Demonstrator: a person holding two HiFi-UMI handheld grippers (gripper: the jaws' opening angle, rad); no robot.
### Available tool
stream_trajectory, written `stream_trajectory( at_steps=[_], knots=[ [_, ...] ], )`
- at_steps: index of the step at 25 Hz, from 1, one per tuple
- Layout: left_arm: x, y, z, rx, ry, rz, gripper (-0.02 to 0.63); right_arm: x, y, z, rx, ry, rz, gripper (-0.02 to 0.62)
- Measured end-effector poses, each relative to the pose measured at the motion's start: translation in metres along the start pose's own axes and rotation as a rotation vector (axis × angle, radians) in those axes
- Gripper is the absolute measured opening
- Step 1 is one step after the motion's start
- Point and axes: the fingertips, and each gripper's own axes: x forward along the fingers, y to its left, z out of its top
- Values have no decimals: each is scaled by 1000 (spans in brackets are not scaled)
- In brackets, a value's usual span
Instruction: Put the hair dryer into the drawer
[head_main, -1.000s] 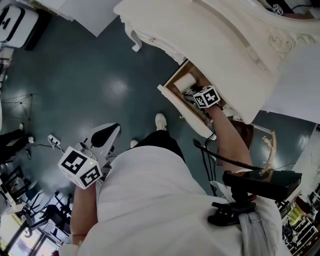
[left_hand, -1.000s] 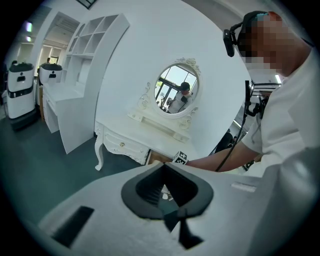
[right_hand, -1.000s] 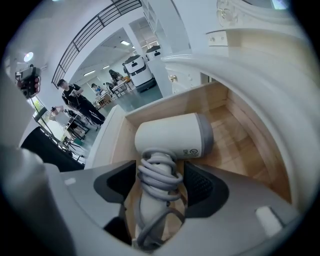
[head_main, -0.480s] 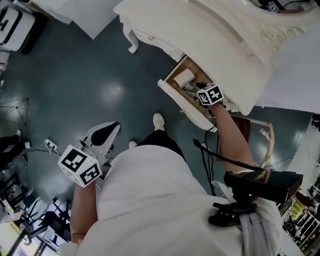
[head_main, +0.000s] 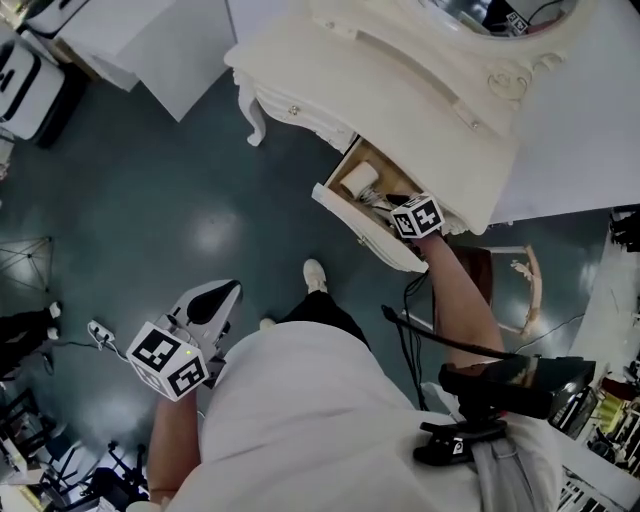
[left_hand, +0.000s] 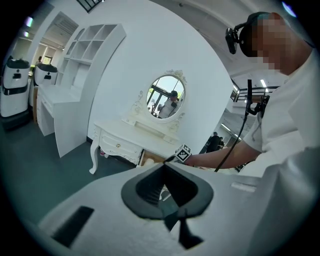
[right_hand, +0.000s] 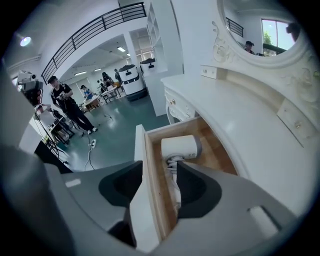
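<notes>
From above, the dryer (head_main: 358, 180) lies in the open drawer (head_main: 352, 222) just past your right gripper (head_main: 397, 206), and your left gripper (head_main: 212, 288) is well apart. Your left view shows its jaws together, empty. Your right view shows jaws closing astride the drawer's front, gripping nothing, with the dryer just ahead.

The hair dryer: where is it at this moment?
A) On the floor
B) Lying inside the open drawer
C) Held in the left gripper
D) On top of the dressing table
B: the right gripper view shows the white hair dryer lying on the wooden bottom of the open drawer, below the dressing table's top.
</notes>
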Motion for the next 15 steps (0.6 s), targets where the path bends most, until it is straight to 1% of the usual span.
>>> stream_trajectory(
  at_steps=[4, 7, 9, 12, 15],
  knots=[
    [-26, -6, -8, 17, -8, -12, -5, -22, 28, 1, -2, -26, -29, 151],
    [-46, -9, -17, 25, -14, -25, -5, -36, 52, 0, 1, -41, -56, 72],
    [-59, -11, -26, 35, -13, -34, -5, -42, 70, -2, 11, -53, -68, -1],
    [-79, -11, -40, 44, -12, -43, -5, -48, 104, -7, 26, -71, -63, -3],
    [-95, -14, -53, 47, -11, -53, -5, -55, 138, -16, 16, -73, -57, -3]
  ],
)
